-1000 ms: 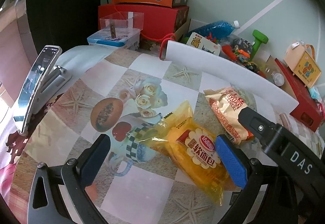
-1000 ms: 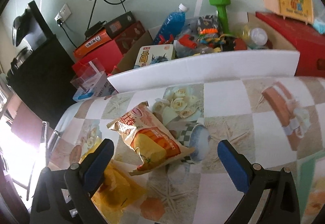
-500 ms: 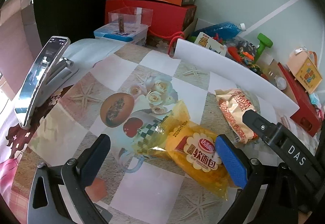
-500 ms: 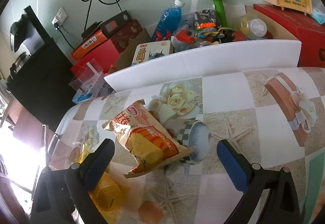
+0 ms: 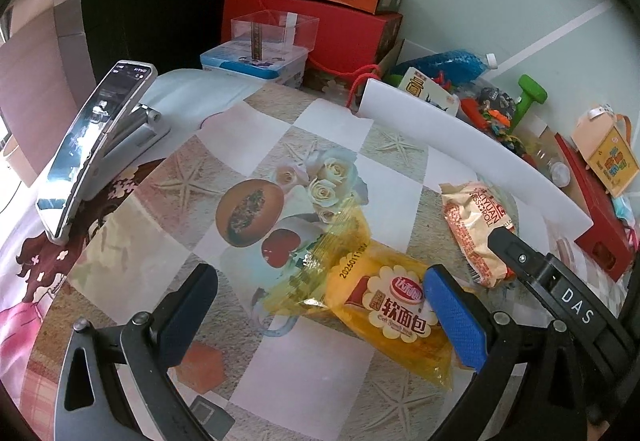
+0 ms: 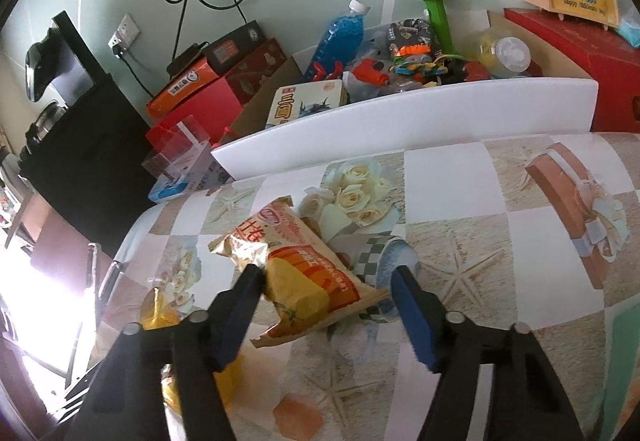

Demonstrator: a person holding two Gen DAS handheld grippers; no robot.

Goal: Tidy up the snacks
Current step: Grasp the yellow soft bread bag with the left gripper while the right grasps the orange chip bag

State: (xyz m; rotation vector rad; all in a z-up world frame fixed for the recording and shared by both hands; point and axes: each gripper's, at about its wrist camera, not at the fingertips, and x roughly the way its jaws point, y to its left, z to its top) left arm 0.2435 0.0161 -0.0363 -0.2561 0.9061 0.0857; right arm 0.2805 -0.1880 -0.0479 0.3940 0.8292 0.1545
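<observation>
The left gripper (image 5: pixel 320 305) hovers low over the counter (image 5: pixel 320 129), jaws spread wide with nothing between them but printed oilcloth; its blue-padded right finger (image 5: pixel 454 321) overlaps the crinkly yellow plastic soft-bread packet (image 5: pixel 384 301). That packet lies flat, long axis running from its clear, scrunched tail near the rose print down toward the lower right, label facing up. Just beside it, farther right, lies the glossy orange-and-cream foil egg-roll snack bag (image 5: pixel 476 229), puffy and creased.

In the right wrist view, the right gripper (image 6: pixel 328 281) straddles that same orange-and-cream bag (image 6: pixel 304 265), jaws apart on either side; the left finger (image 6: pixel 248 285) sits right against the bag's crumpled edge, the blue-padded right one clear of it. The bag's long axis runs from the sealed top at upper left to the lower right. A white foam board (image 6: pixel 400 121) stands upright along the counter's far edge.
</observation>
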